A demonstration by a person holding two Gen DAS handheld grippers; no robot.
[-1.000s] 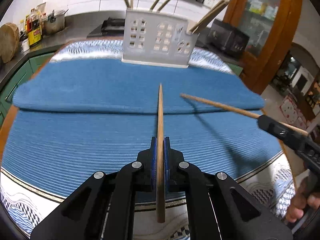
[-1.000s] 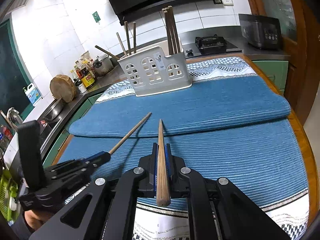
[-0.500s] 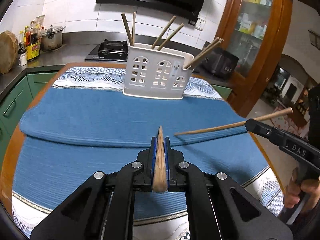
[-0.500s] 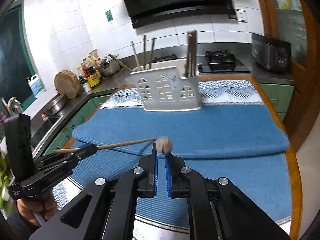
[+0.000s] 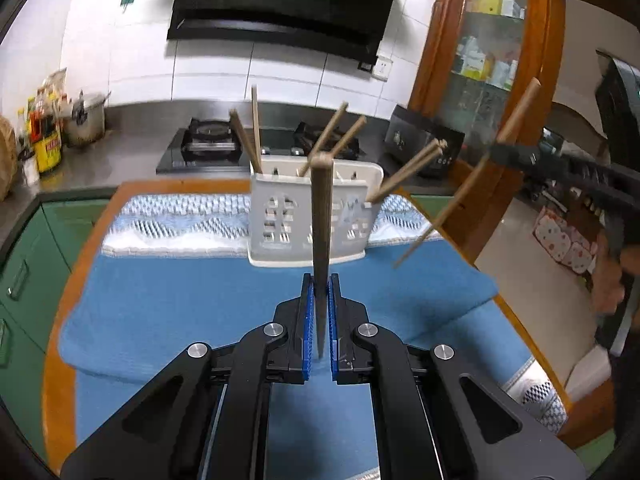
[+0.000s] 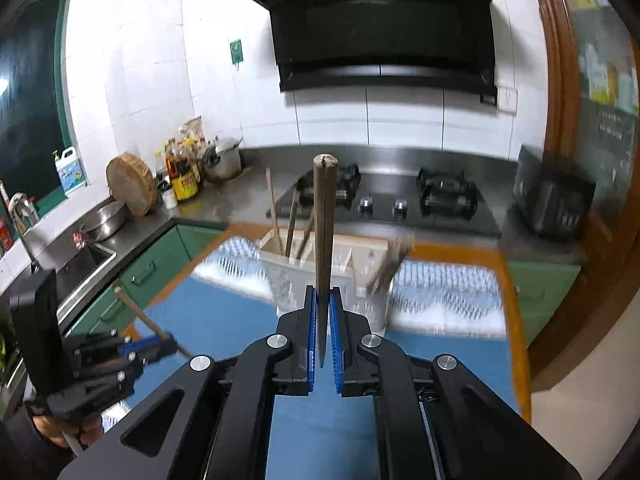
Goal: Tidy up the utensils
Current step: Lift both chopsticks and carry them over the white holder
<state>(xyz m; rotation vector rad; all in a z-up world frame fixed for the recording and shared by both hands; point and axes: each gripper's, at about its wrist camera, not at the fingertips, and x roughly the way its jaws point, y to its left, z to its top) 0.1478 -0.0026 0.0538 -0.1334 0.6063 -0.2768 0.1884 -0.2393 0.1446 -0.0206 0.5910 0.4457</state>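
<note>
A thin stiff wooden chopstick (image 5: 321, 240) is clamped upright at frame centre in the left gripper (image 5: 319, 320), another (image 6: 324, 248) in the right gripper (image 6: 323, 328); light, slippery, best gripped mid-shaft, white slotted plastic holder (image 5: 312, 216) behind.

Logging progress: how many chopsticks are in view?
8: in the white holder, two left, two middle, two right; one in the left gripper, one in the right gripper. More may be hidden.

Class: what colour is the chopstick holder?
White chopstick holder, clearest in the left wrist view.
</note>
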